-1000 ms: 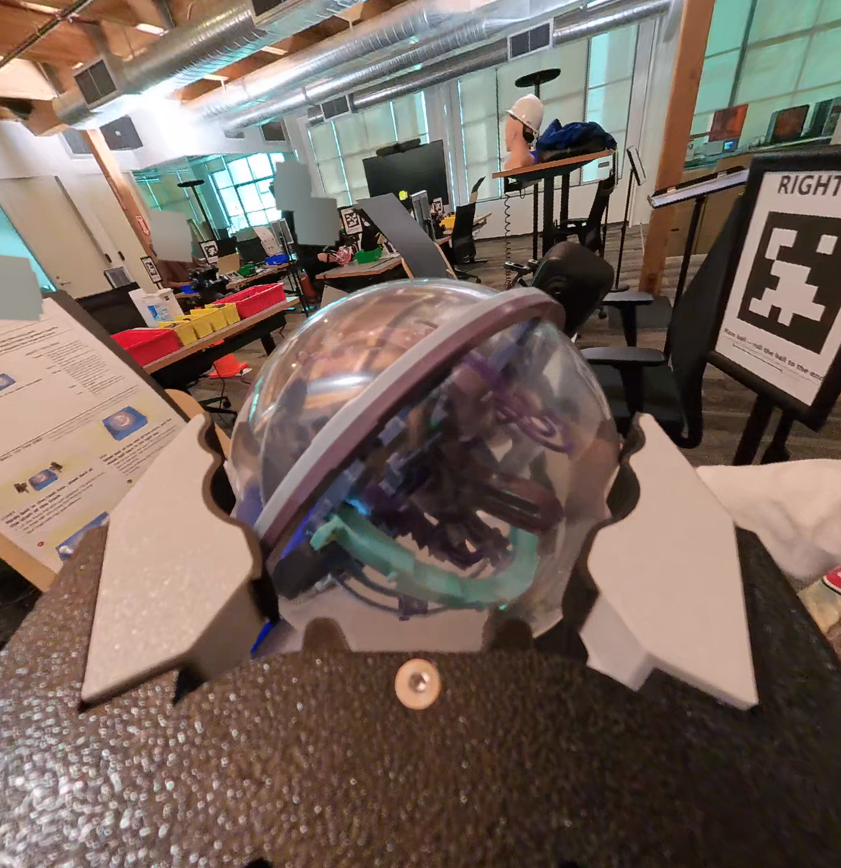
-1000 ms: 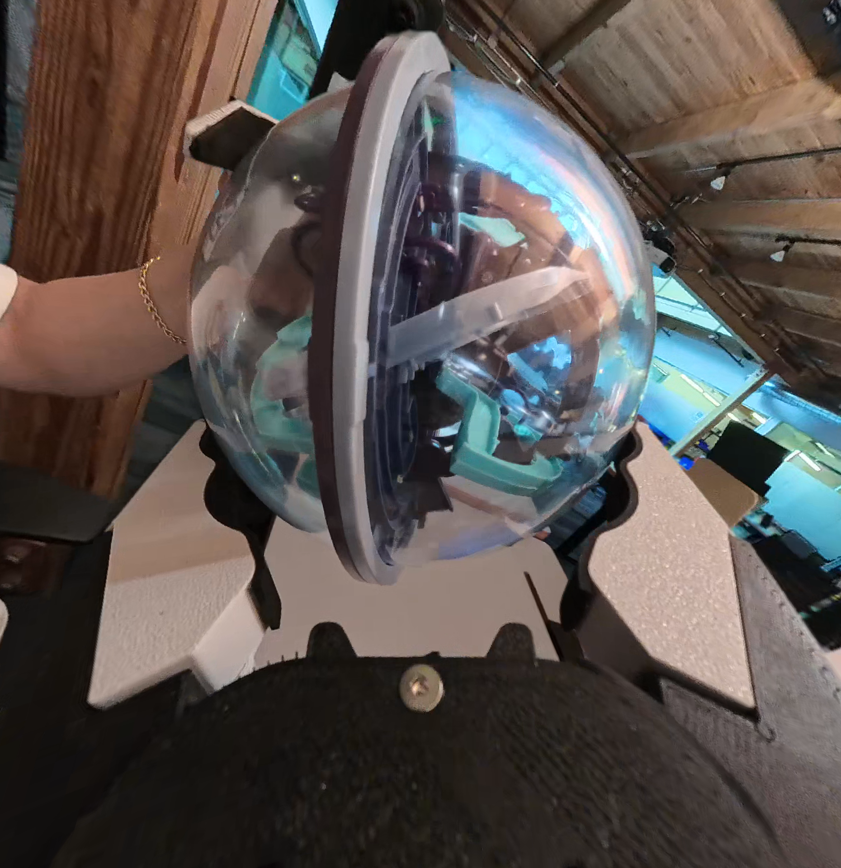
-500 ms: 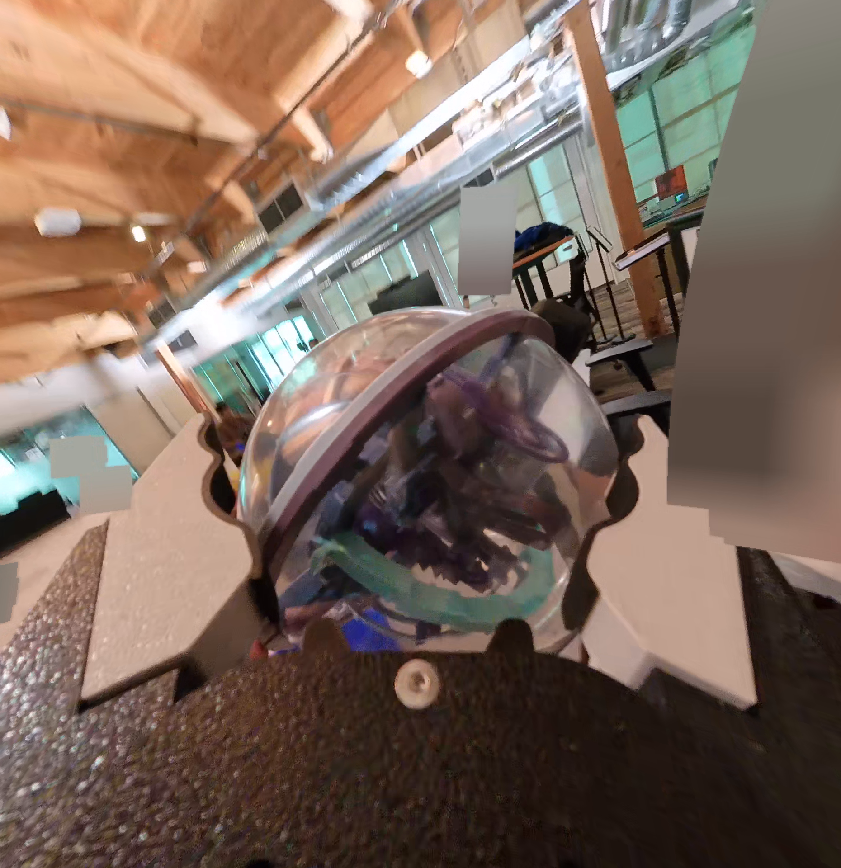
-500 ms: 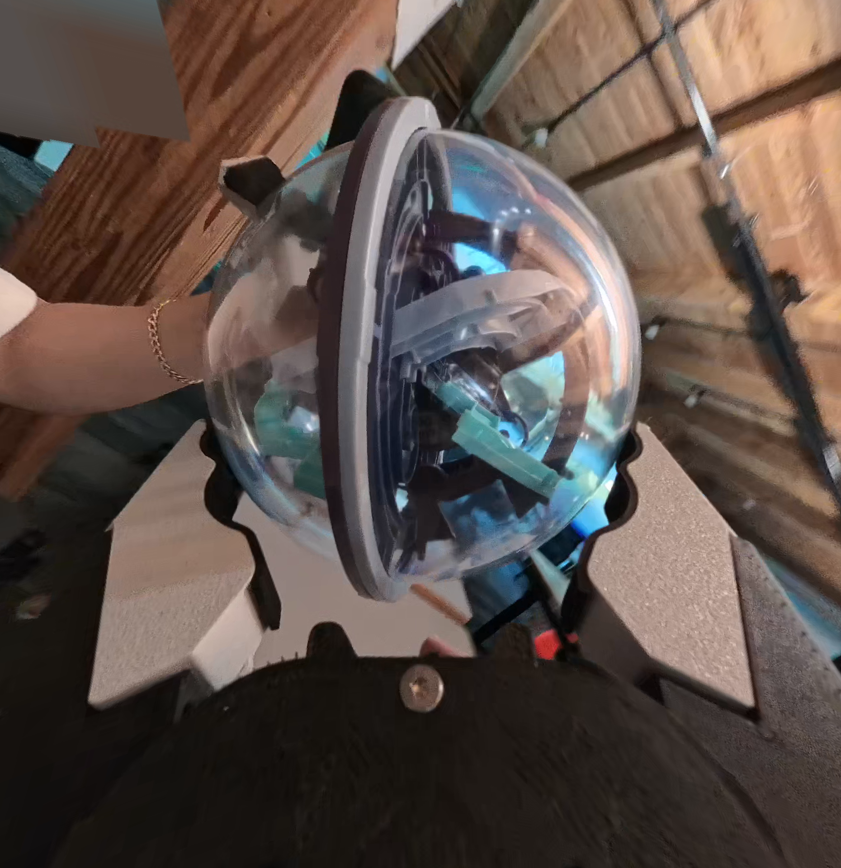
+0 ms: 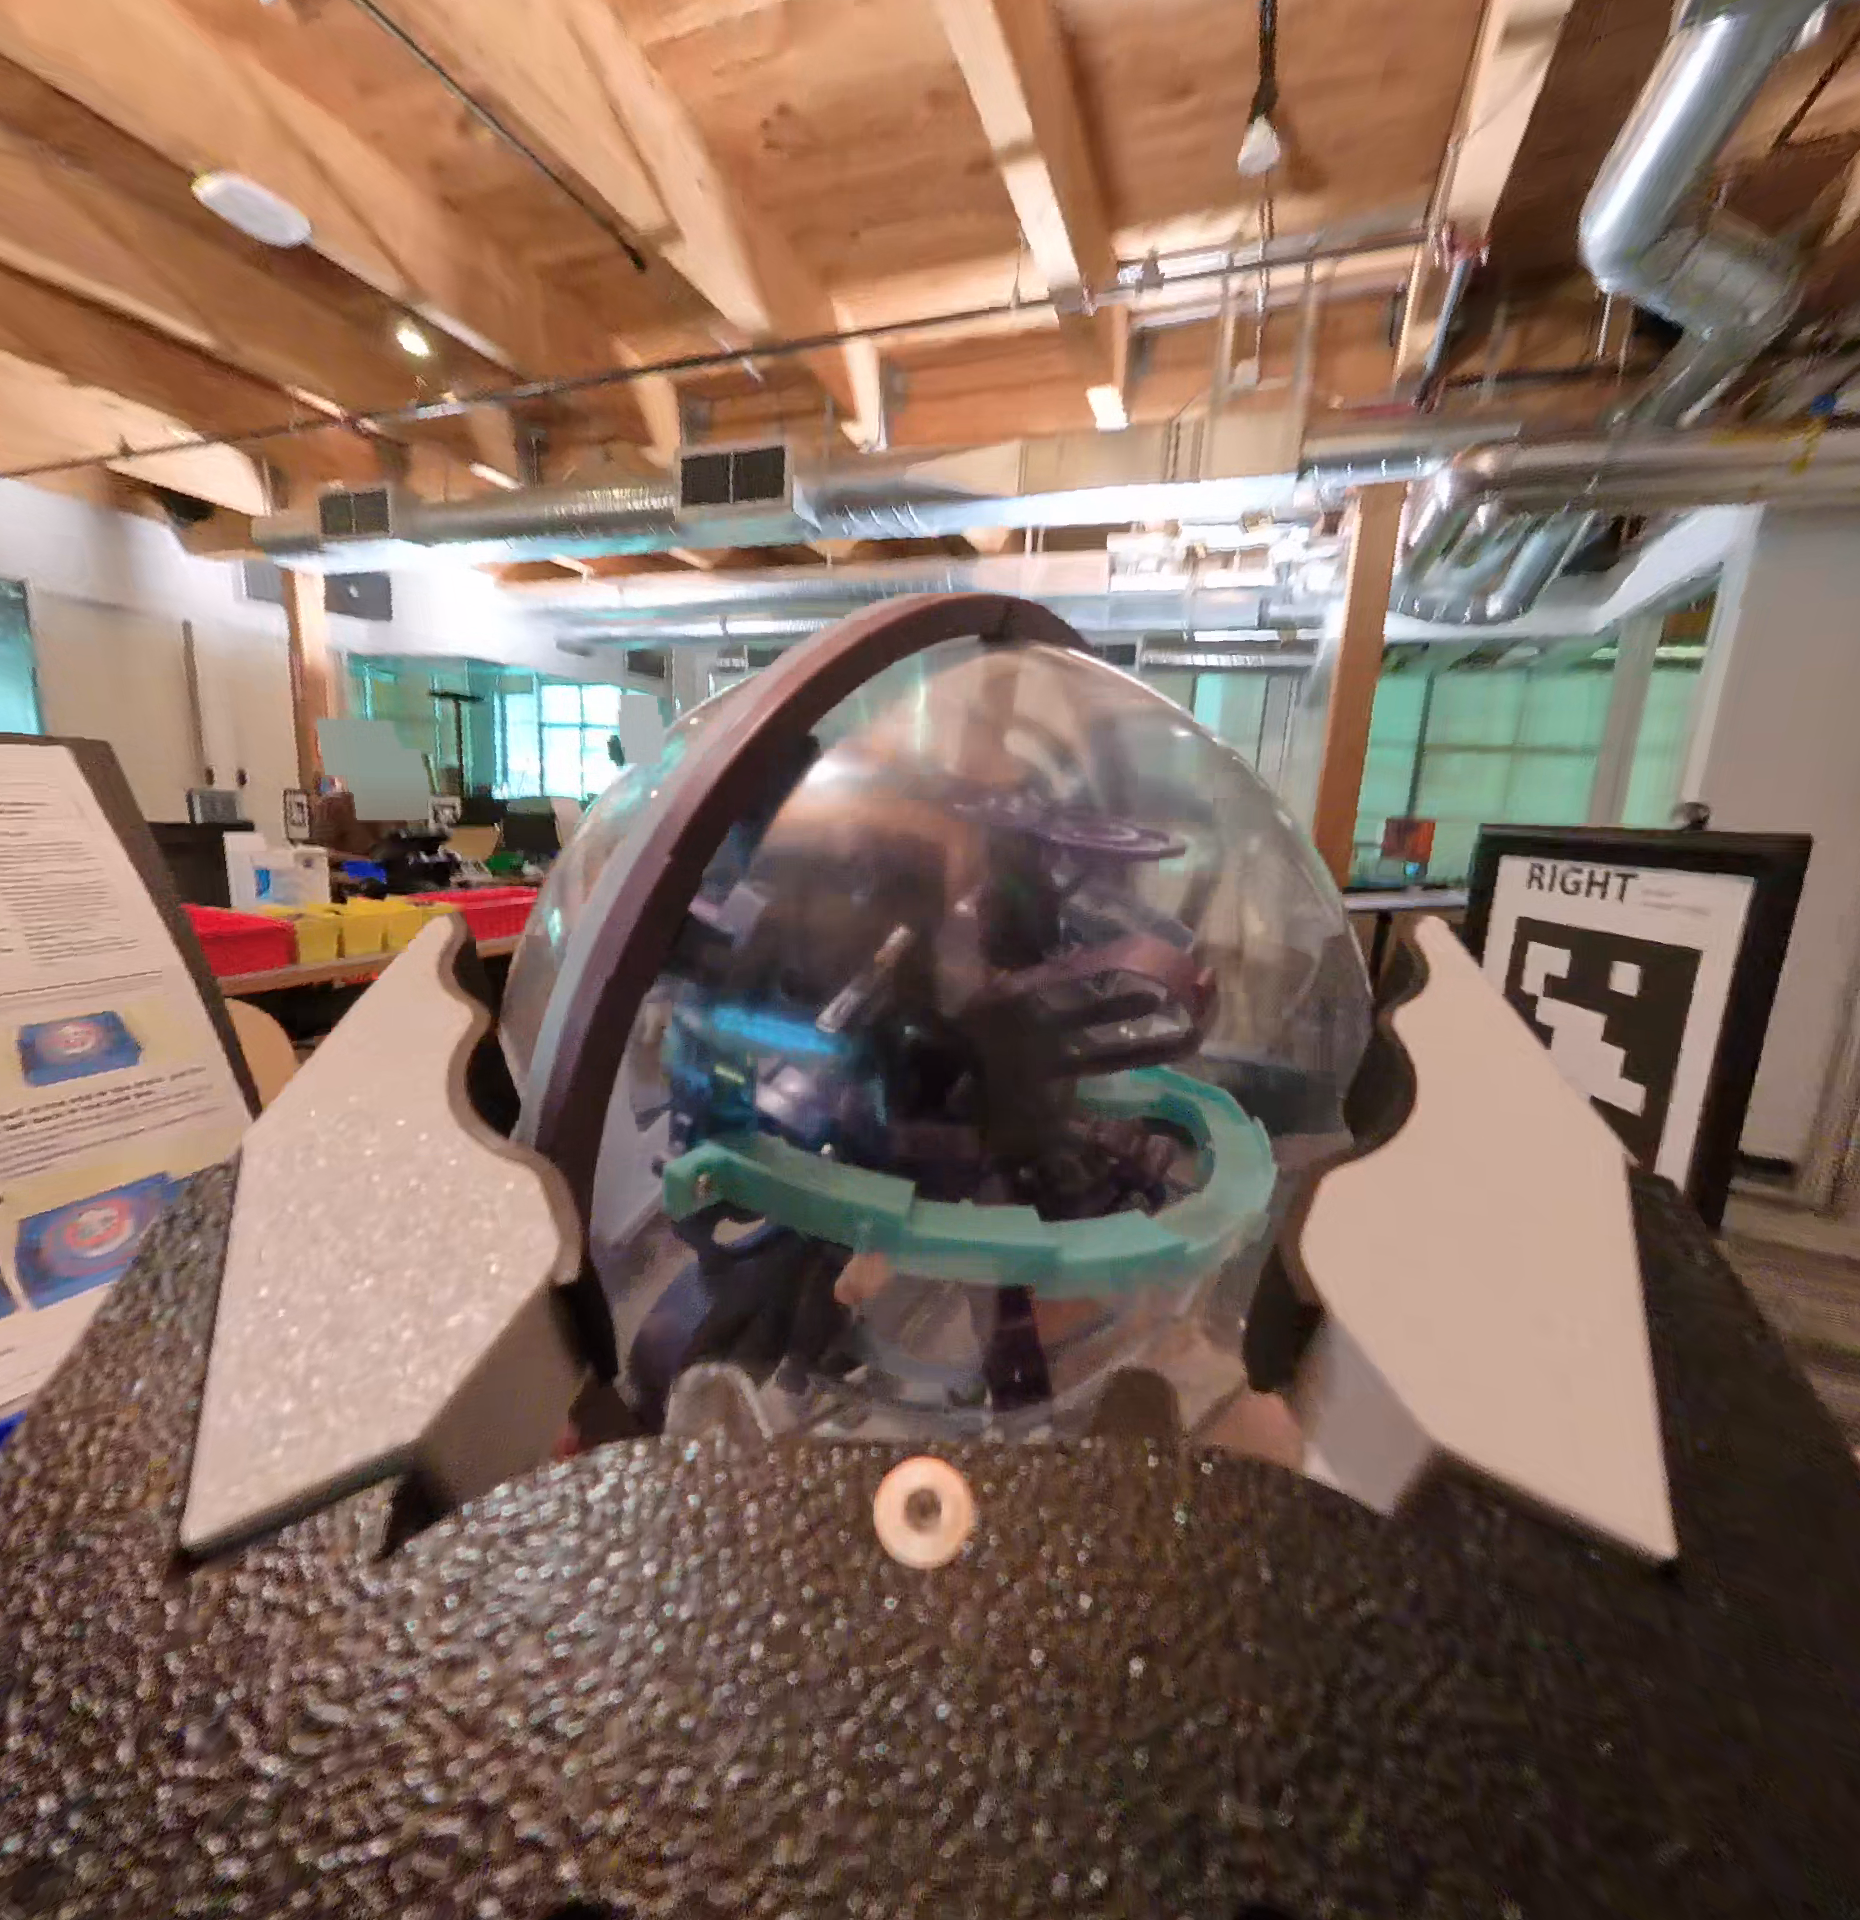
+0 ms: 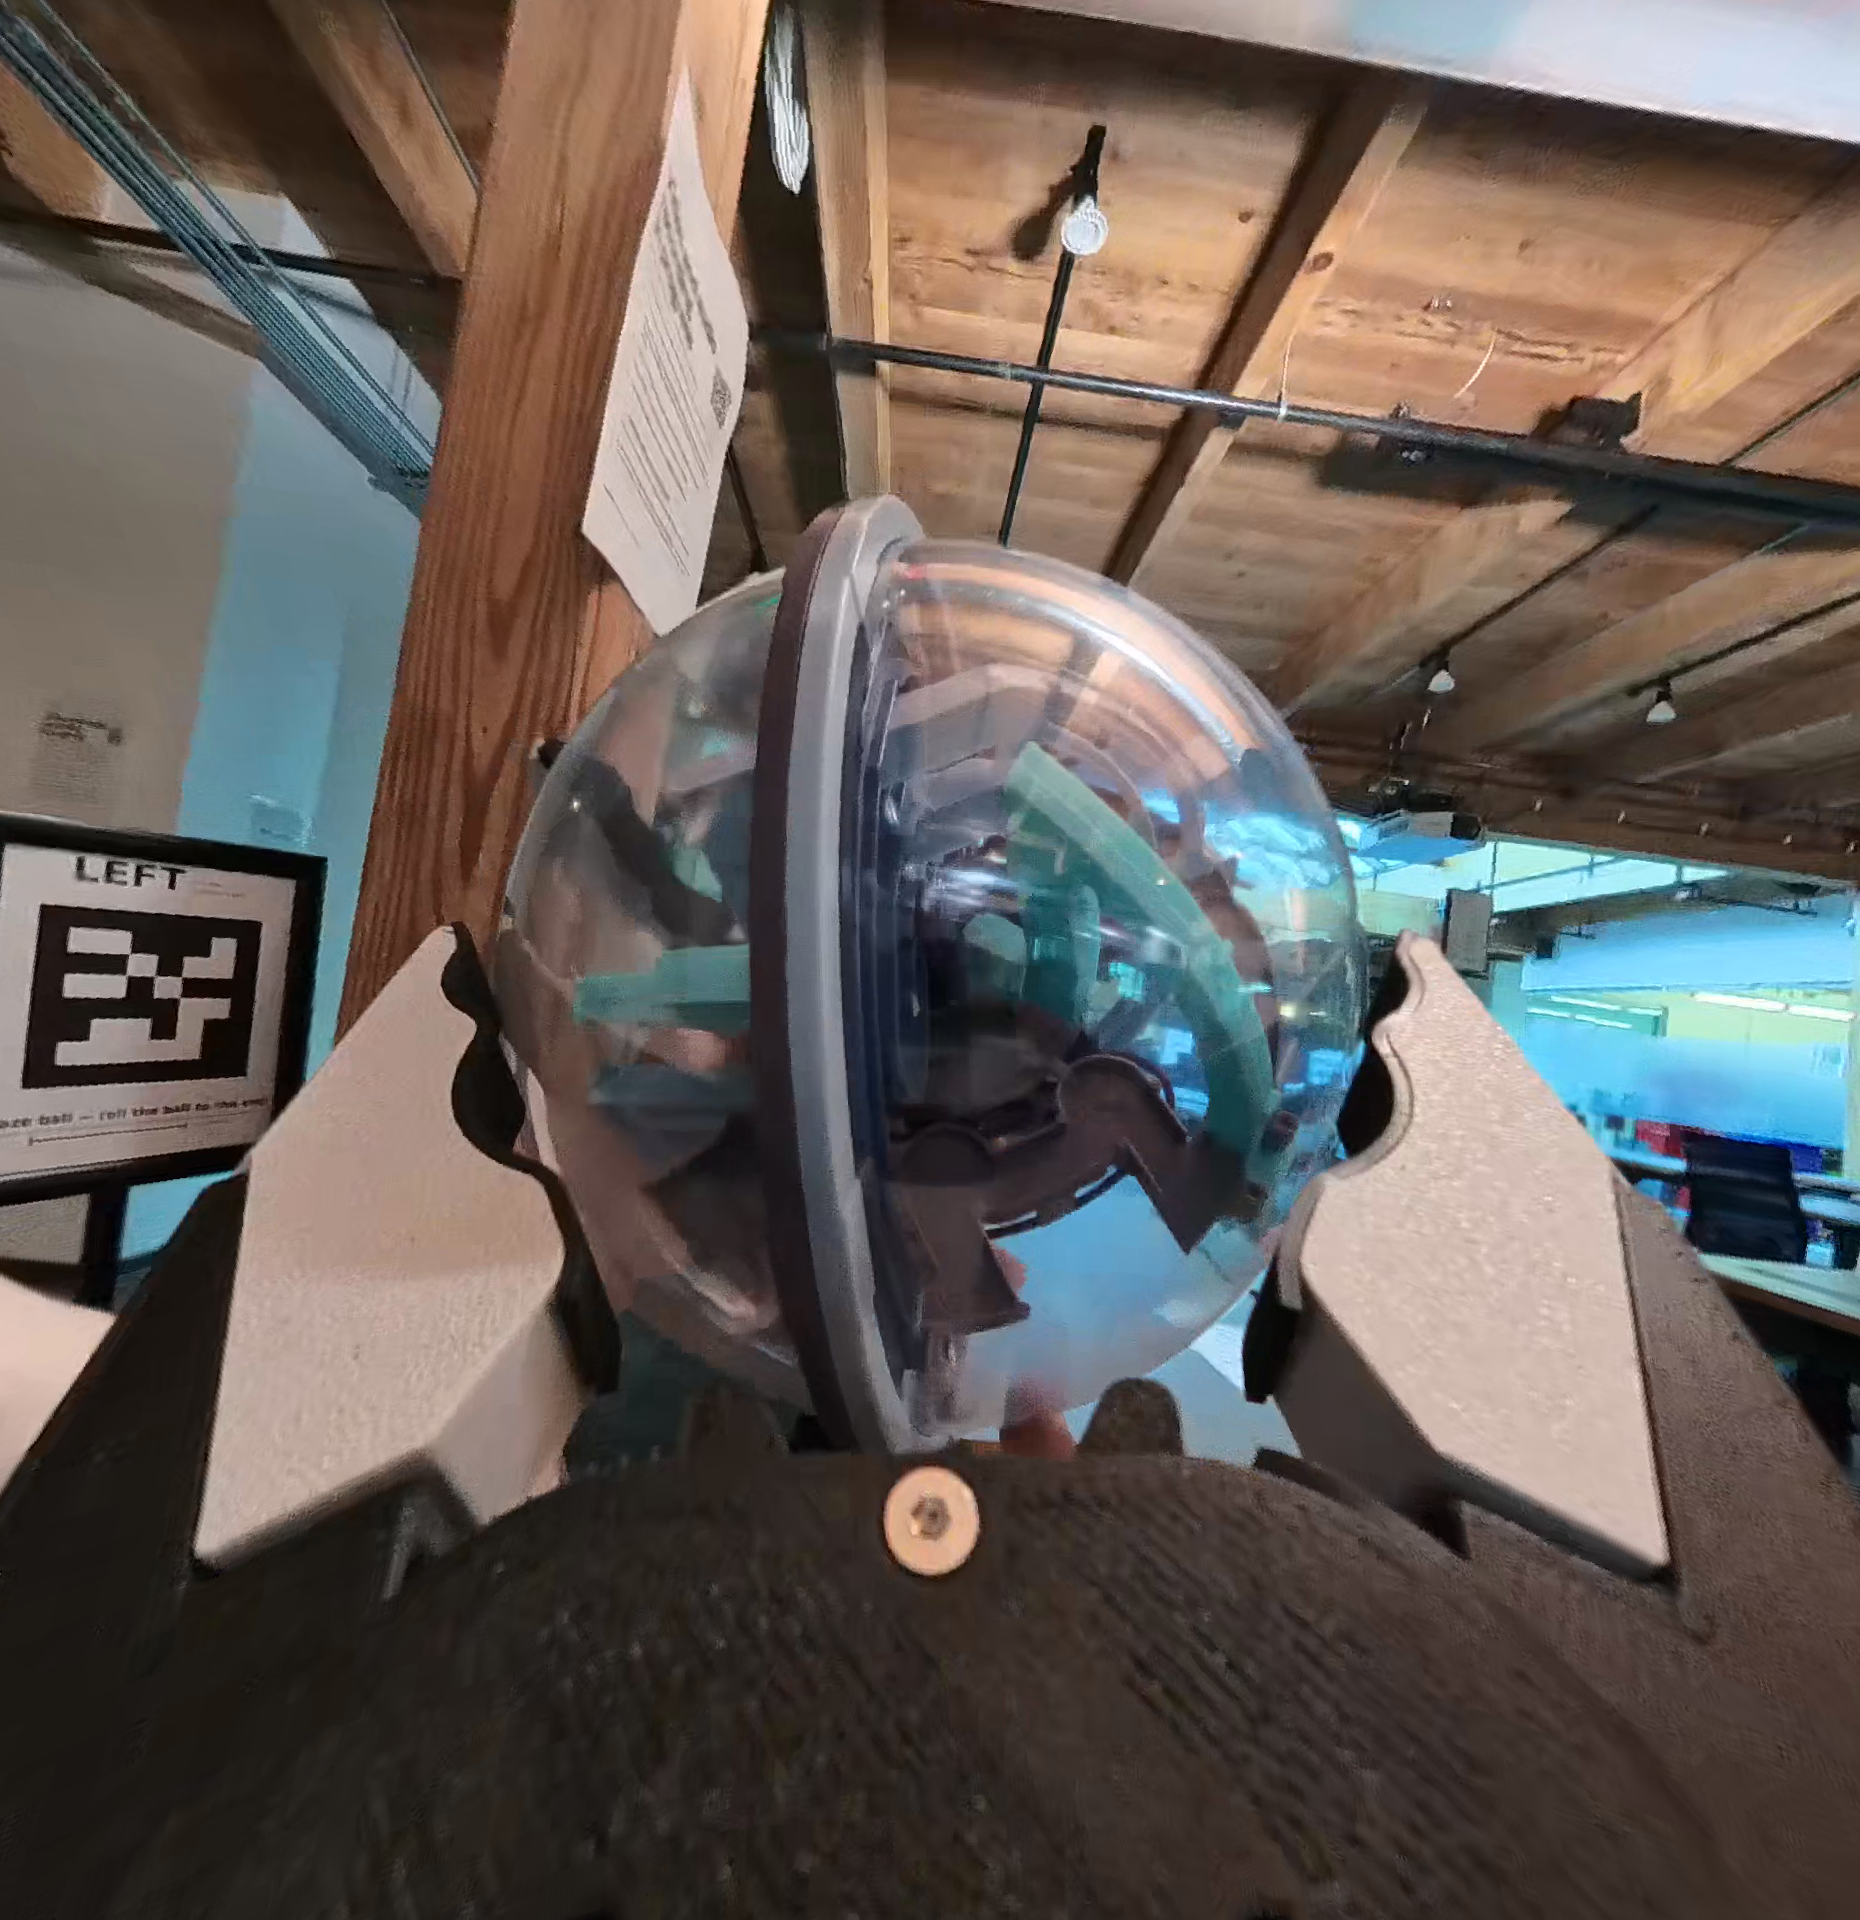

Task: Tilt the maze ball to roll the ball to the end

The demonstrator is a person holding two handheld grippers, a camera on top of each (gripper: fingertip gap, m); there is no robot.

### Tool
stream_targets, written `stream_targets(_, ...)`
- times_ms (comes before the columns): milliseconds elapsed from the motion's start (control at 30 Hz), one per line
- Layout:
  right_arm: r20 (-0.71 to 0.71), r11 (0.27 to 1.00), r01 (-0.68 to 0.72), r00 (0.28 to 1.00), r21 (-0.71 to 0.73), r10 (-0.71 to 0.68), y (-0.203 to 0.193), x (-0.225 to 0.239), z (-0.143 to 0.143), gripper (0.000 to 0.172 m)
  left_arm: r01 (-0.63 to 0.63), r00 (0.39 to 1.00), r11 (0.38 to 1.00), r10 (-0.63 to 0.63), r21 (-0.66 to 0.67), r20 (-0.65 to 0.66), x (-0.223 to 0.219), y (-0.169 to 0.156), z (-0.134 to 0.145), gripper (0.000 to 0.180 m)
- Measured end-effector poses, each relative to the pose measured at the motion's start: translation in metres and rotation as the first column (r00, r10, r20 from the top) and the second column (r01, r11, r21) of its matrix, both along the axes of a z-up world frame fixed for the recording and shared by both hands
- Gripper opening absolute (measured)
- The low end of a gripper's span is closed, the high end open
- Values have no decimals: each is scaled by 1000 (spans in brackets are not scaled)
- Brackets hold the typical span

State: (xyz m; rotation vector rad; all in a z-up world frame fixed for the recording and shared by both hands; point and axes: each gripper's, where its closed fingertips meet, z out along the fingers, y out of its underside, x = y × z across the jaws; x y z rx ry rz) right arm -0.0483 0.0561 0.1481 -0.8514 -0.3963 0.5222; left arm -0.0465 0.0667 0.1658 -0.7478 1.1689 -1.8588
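The maze ball (image 5: 947, 1039) is up in the air, held between two tools. It is a big clear ball with a dark purple and grey ring around its middle, and inside are dark purple tracks and a curved green track (image 5: 1009, 1216). The left hand-held gripper (image 5: 931, 940) has its two pale grey fingers (image 5: 386, 1195) spread wide, and the dark pads on their inner sides press on the clear shell on both sides, so it is clamped on the maze ball. The right hand-held gripper (image 6: 931, 940) is also spread wide, with its fingers (image 6: 1466, 1226) squeezing the same maze ball (image 6: 936, 987) from both sides. In the right wrist view the ring stands nearly upright; in the left wrist view it leans and arches over the top. I cannot pick out the little ball inside. Behind, in the left wrist view, there is a framed sign with a black and white square pattern (image 5: 1622, 987), a sheet with pictures (image 5: 64, 1018) on a board, and red and yellow bins (image 5: 334, 930) on a far bench. In the right wrist view there is a wooden post (image 6: 510, 520) with a paper sheet (image 6: 677, 364) stuck on it, and another framed sign (image 6: 136, 997).
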Motion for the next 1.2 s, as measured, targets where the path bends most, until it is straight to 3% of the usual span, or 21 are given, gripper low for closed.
stream_targets(167,-76,994,-43,996,-98,36,24,15,-20,157,-39,999,993,34,-113,-43,14,27,-22,157)
stream_targets(400,-75,995,-56,996,-82,50,27,14,-28,157,-83,996,994,80,-75,-31,12,31,-27,157)
stream_targets(533,3,1000,12,1000,5,-12,12,5,-14,155,-79,995,997,80,-26,55,-1,20,-14,156)
stream_targets(600,23,991,78,996,113,-81,-6,5,6,139,-110,991,993,107,32,77,-6,14,-9,150)
stream_targets(733,66,995,76,995,62,-80,-13,-5,21,147,-162,984,976,148,146,102,-14,-4,1,145)
stream_targets(833,130,979,167,975,113,-181,-21,-9,29,144,-283,956,907,239,311,172,-16,-9,4,146)
stream_targets(933,165,979,156,970,133,-177,-28,-17,32,147,-291,949,869,208,401,237,-20,-26,4,146)
stream_targets(1033,160,979,142,973,145,-165,-33,-24,36,150,-245,959,897,168,368,228,-21,-31,7,157)
stream_targets(1133,114,979,138,981,147,-156,-36,-20,44,145,-203,957,939,131,277,258,-30,-27,22,157)
stream_targets(1200,151,978,167,971,128,-186,-28,-20,41,153,-164,957,955,94,246,275,-36,-29,29,157)
